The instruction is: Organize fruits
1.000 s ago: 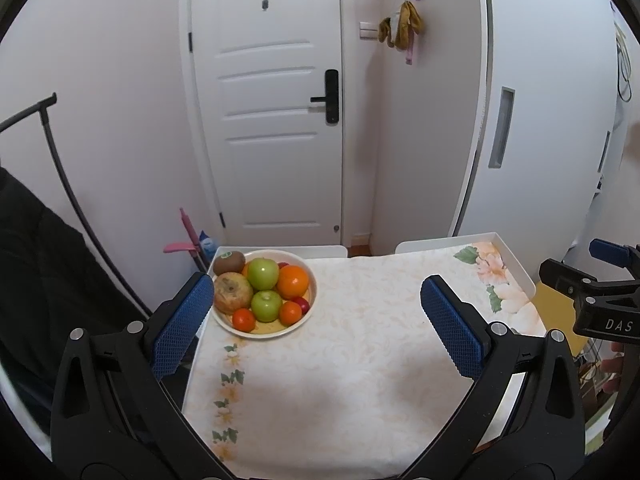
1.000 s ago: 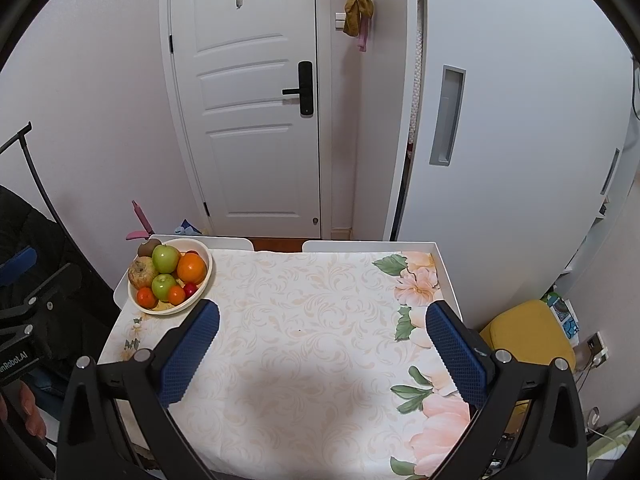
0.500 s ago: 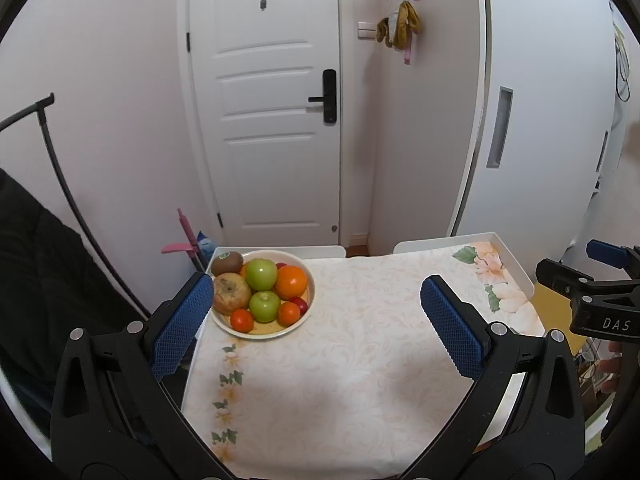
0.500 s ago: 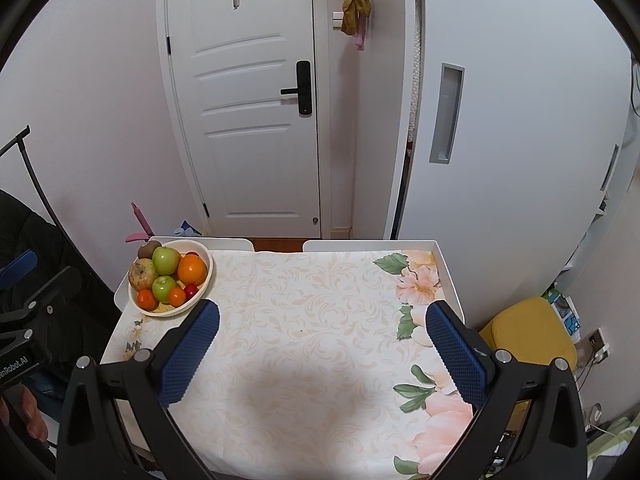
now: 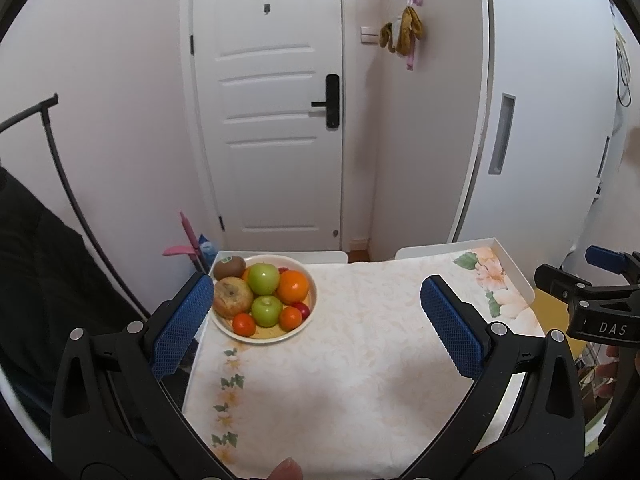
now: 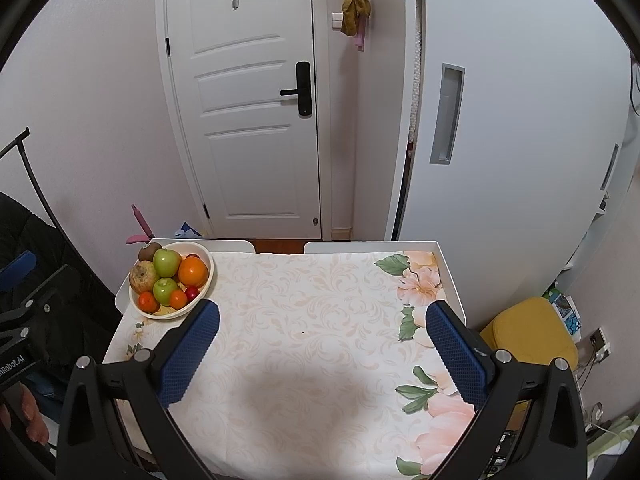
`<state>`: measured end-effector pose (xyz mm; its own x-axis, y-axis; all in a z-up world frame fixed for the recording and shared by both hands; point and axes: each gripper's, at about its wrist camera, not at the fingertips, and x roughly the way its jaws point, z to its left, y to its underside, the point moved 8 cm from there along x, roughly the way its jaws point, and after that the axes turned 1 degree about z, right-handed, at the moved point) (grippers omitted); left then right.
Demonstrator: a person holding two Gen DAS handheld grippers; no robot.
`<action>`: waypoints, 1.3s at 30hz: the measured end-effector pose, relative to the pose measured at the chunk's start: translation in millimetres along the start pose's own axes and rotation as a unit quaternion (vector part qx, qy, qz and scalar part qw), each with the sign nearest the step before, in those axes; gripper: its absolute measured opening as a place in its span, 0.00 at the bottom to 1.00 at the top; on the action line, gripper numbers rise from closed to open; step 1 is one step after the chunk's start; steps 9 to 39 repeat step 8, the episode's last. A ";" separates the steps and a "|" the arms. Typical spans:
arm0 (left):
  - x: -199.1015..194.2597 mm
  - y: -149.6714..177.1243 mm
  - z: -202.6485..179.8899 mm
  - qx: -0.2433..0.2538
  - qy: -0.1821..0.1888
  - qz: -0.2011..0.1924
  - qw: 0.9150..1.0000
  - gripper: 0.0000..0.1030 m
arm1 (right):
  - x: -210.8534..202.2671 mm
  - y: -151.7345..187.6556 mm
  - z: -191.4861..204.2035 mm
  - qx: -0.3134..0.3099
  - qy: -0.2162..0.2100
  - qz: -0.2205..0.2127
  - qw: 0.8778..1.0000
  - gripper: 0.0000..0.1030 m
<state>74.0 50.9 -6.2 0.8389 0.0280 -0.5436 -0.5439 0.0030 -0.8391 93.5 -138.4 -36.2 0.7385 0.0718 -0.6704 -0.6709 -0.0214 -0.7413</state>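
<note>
Left gripper (image 5: 316, 312): blue-padded jaws spread wide, nothing held.
Right gripper (image 6: 322, 338): spread wide too, nothing held.
Fruit: round cream bowl of apples, oranges, kiwi (image 5: 264, 300), ahead-left of both grippers, on floral tablecloth (image 6: 312, 320).

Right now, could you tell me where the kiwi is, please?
The kiwi sits at the far left rim of the fruit bowl, in the table's far left corner, just behind the brownish apple and left of the upper green apple.
</note>
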 end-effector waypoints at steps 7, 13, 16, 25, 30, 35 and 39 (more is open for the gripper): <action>2.4 0.0 3.7 0.001 -0.011 0.001 1.000 1.00 | -0.1 0.0 0.6 0.001 0.001 0.000 1.000 1.00; 2.2 0.1 4.6 0.000 -0.012 0.002 1.000 1.00 | -0.1 0.0 0.6 0.001 0.000 0.000 1.000 1.00; 2.2 0.1 4.6 0.000 -0.012 0.002 1.000 1.00 | -0.1 0.0 0.6 0.001 0.000 0.000 1.000 1.00; 2.2 0.1 4.6 0.000 -0.012 0.002 1.000 1.00 | -0.1 0.0 0.6 0.001 0.000 0.000 1.000 1.00; 2.2 0.1 4.6 0.000 -0.012 0.002 1.000 1.00 | -0.1 0.0 0.6 0.001 0.000 0.000 1.000 1.00; 2.2 0.1 4.6 0.000 -0.012 0.002 1.000 1.00 | -0.1 0.0 0.6 0.001 0.000 0.000 1.000 1.00; 2.2 0.1 4.6 0.000 -0.012 0.002 1.000 1.00 | -0.1 0.0 0.6 0.001 0.000 0.000 1.000 1.00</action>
